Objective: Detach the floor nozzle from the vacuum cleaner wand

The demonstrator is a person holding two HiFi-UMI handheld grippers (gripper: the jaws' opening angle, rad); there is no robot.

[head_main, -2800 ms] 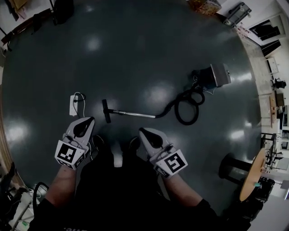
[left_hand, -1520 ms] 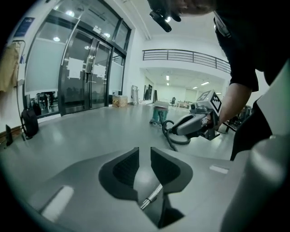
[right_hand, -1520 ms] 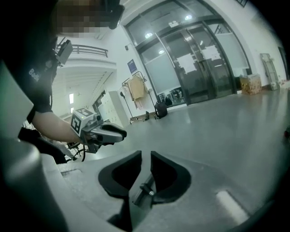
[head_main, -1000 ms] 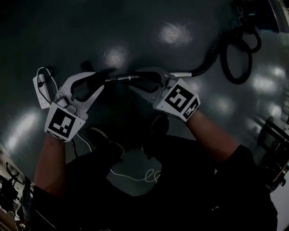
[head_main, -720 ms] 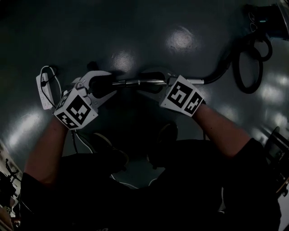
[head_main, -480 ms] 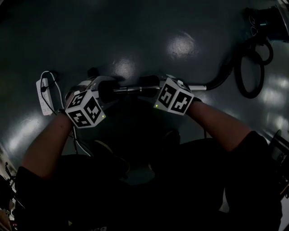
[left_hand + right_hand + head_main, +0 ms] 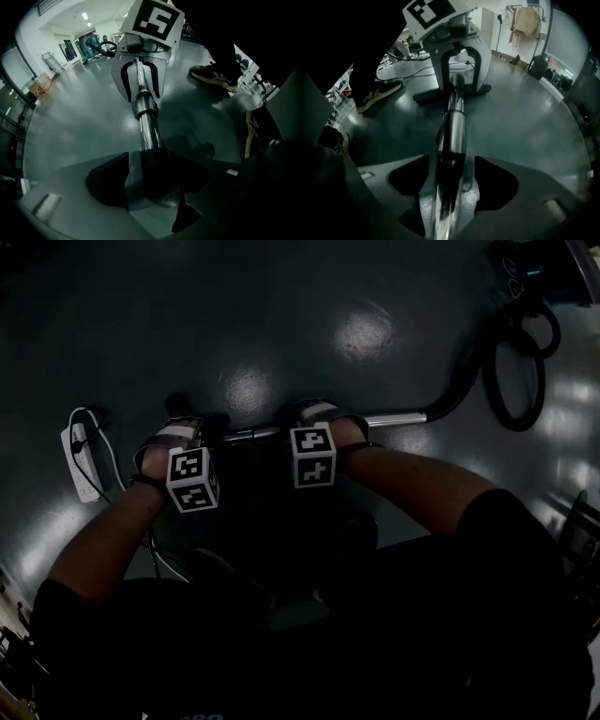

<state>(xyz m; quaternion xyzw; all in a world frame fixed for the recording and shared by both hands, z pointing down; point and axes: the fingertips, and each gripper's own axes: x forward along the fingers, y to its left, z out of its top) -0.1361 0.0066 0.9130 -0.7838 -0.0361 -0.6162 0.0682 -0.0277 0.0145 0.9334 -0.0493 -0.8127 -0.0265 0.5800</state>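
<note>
**Grippers down astride the wand, jaws wide**

The black bar-shaped floor nozzle [image 7: 440, 96] lies flat on the dark glossy floor [image 7: 281, 315]. It is not yet detached from the chrome metal vacuum wand [image 7: 452, 136], which runs across the floor toward the black ribbed hose [image 7: 511, 371].

A second ago both tools were held above the wand. They have since dropped onto it and now point steeply down. The left gripper [image 7: 150, 178] straddles the wand's dark end section just beside the nozzle. The right gripper [image 7: 450, 187] straddles the chrome tube a little further toward the hose. Both pairs of jaws have just been opening and now stand wide apart, with the tube between them and the pads not pressing on it.

This looks like the set-up for a two-handed pull, one hold on each side of the joint. Nothing is gripped yet, so closing should come next.

A white power strip [image 7: 75, 448] lies to the left, well apart.
</note>
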